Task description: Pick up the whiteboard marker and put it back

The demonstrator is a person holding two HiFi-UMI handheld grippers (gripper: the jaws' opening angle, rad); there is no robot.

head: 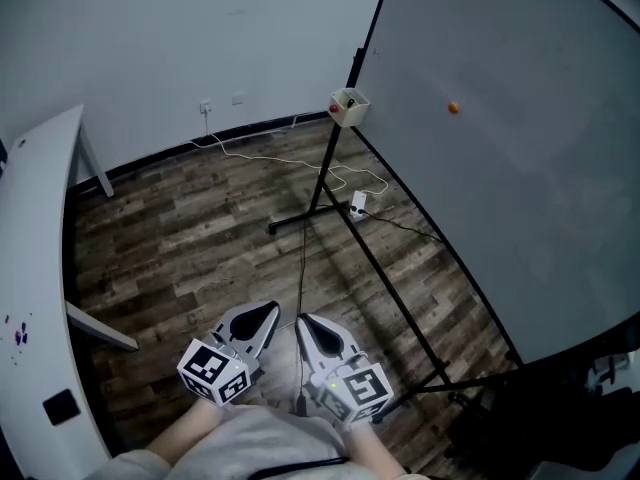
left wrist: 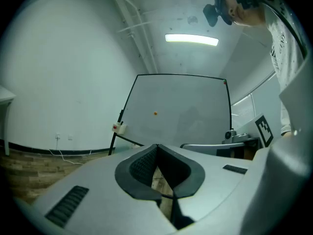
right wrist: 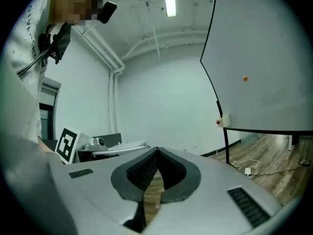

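Wood-plank floor (head: 190, 233), white cable (head: 362, 174) trailing across it, perhaps a power strip (head: 358, 205), beside black stand foot (head: 300, 219)

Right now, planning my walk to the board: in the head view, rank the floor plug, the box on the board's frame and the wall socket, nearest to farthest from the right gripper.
From the right gripper:
1. Floor plug, lying ahead, slightly right.
2. Box, raised, beyond the plug.
3. Wall socket, farthest, back left.
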